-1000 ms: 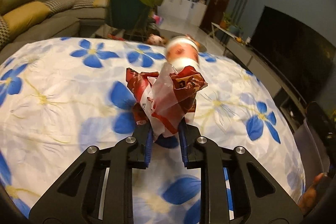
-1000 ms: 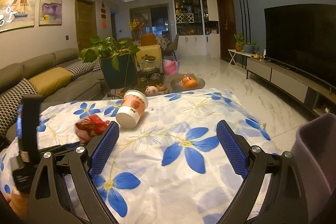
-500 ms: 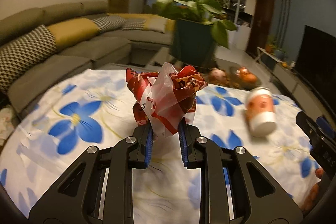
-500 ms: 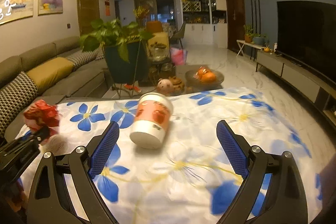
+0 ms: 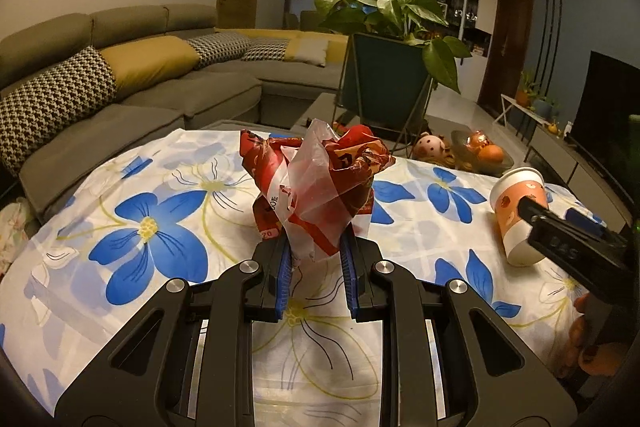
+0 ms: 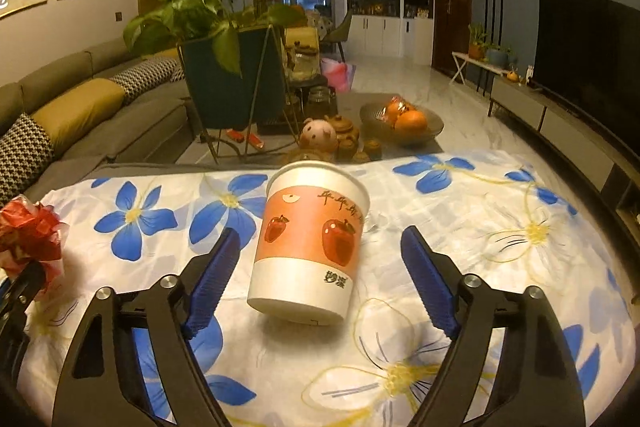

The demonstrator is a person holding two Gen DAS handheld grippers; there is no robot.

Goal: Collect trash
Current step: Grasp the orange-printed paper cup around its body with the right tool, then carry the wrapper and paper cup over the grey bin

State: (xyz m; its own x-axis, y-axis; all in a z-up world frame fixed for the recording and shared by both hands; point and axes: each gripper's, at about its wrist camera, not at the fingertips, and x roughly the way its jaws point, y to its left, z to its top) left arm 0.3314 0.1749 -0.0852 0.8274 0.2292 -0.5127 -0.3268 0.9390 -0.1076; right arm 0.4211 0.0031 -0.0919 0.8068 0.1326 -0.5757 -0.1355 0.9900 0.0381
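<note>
My left gripper (image 5: 316, 267) is shut on a crumpled red and white plastic wrapper (image 5: 316, 183) and holds it above the flowered tablecloth (image 5: 152, 227). The wrapper also shows at the left edge of the right wrist view (image 6: 30, 239). A paper cup (image 6: 310, 247) with an orange band and red fruit prints lies on its side on the cloth, its base toward me. My right gripper (image 6: 320, 279) is open, with its blue pads on either side of the cup and not touching it. The cup (image 5: 518, 215) shows at the right in the left wrist view.
A potted plant on a metal stand (image 6: 228, 79), a pig toy (image 6: 318, 137) and a fruit bowl (image 6: 402, 119) stand beyond the table's far edge. A grey sofa (image 5: 132, 87) runs along the left. A TV (image 6: 584, 55) is on the right.
My right gripper has moved forward until the cup lies between its open fingers. My left gripper, still holding the wrapper, has swung to the left and levelled out.
</note>
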